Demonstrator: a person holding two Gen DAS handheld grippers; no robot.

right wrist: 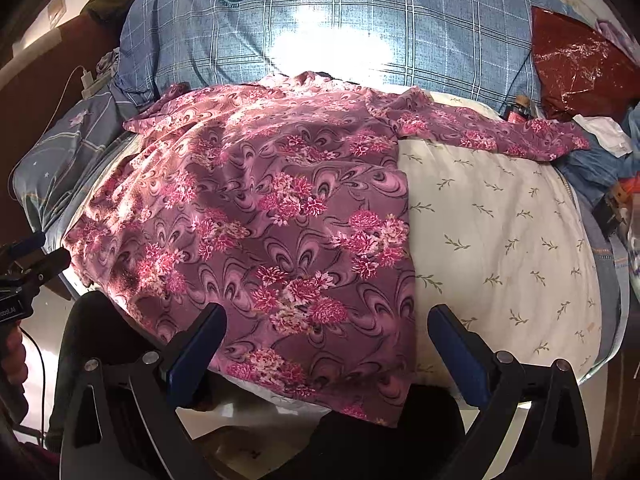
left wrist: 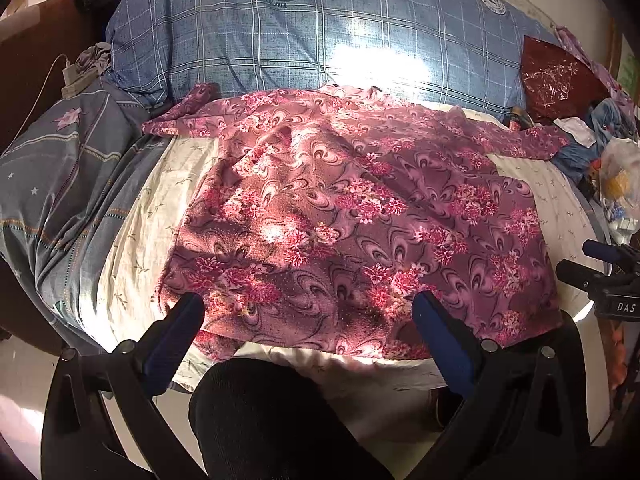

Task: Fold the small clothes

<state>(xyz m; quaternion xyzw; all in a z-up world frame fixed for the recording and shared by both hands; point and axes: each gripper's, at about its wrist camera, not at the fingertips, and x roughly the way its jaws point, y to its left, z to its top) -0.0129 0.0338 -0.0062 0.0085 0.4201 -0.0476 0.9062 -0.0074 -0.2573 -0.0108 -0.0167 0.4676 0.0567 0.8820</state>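
Garment: the floral top (left wrist: 352,216) lies spread on the cream sheet (right wrist: 500,240), hem overhanging the bed's near edge.
Left gripper (left wrist: 308,312): fingers wide, empty.
Right gripper (right wrist: 328,332): fingers wide, empty.
Risk: gripping the hem may also catch the sheet; thin fabric could bunch or slide off.

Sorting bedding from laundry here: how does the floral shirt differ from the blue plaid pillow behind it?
The floral shirt is thin, purple-pink and lies spread flat with wrinkles; the blue plaid pillow is plump, blue-checked and carries round crest badges. The shirt is nearer the hand-held grippers, the pillow farther back. Both rest on the bed and catch bright sunlight.
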